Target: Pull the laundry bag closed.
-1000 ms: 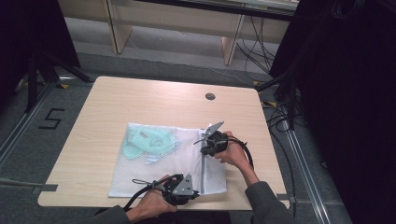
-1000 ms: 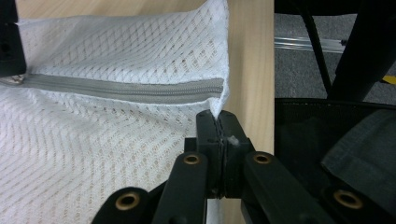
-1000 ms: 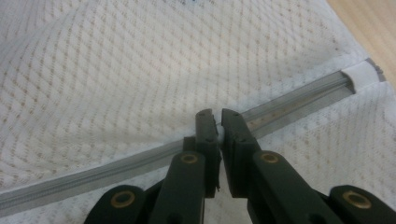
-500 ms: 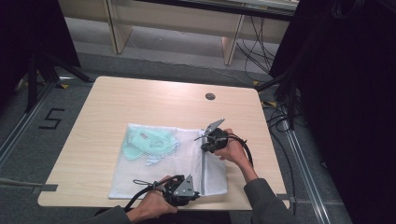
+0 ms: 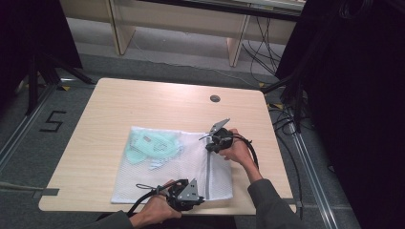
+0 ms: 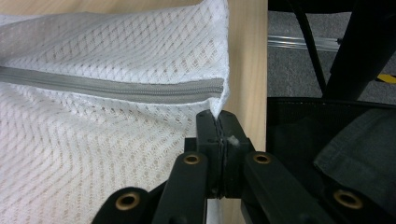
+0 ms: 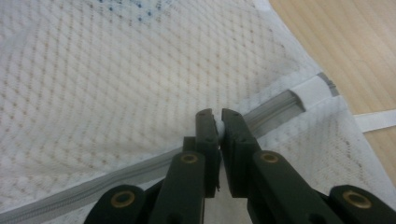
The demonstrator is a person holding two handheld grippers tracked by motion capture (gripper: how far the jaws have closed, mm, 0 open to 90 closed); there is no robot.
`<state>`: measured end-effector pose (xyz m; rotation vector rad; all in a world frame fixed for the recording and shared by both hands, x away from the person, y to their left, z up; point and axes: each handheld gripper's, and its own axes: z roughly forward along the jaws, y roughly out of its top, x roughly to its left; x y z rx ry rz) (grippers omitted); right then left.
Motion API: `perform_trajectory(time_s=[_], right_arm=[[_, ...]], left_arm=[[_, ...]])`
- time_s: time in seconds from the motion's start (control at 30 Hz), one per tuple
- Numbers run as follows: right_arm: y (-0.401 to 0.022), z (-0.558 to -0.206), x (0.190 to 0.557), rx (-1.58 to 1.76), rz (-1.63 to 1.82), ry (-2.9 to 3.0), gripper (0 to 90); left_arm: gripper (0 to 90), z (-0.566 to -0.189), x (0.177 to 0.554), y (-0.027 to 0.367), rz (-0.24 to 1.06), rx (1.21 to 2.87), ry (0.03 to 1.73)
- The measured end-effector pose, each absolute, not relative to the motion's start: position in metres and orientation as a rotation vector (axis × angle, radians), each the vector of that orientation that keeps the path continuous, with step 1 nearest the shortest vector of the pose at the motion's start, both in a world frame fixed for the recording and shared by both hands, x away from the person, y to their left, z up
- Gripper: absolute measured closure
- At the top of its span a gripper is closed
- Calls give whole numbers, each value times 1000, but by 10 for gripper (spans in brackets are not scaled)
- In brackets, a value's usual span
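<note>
A: Where do I find the bag from here?

B: I see the white mesh laundry bag (image 5: 167, 167) flat on the pale wooden table (image 5: 143, 105), under both tools. The left gripper (image 6: 218, 122) sits at the bag's near edge. Its jaws are pressed together on the mesh corner just past the end of the grey zipper (image 6: 107, 87).

A: And the other one?

B: The right gripper (image 7: 215, 122) is on the far end of that zipper line. The jaws are nearly closed, pinching a small white bit right at the zipper track. I take it for the pull or a fold of mesh; I cannot tell which.

A: What lies beyond the tips?

B: Ahead of the right gripper's tips I see mesh bulging, with faint blue marks showing through. Off to its right, the zipper ends under a white fabric tab (image 7: 313, 91), then bare table. From the high view, a mint-green garment (image 5: 153, 148) lies inside the bag, to the left of both tools.

A: Hands?

B: I see one hand on each tool, with cables trailing back.
</note>
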<state>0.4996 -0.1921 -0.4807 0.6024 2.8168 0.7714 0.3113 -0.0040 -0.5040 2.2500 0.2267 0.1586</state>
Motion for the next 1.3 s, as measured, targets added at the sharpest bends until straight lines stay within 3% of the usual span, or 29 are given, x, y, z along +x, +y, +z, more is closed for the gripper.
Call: perform_trajectory(time_s=[1.3], right_arm=[[-199, -482, 533, 682, 793, 2751, 864]], left_arm=[[889, -503, 308, -5, 133, 2226, 247]])
